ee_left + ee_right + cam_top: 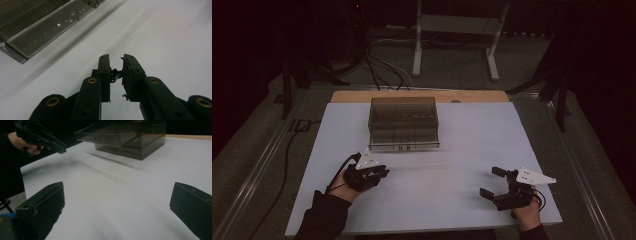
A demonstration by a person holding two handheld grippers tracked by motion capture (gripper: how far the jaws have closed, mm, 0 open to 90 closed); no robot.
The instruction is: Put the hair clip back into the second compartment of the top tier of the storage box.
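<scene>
Left gripper (379, 172) closed, empty, near-left of the smoked drawer box (403, 122), apart from it. Right gripper (492, 183) open wide, empty, over near-right tabletop (452, 165).

We see a white bench (437, 195) with a bare wooden strip (362, 96) along its far edge, cables (384, 70) on the floor beyond, and a metal stand (457, 25) there.
</scene>
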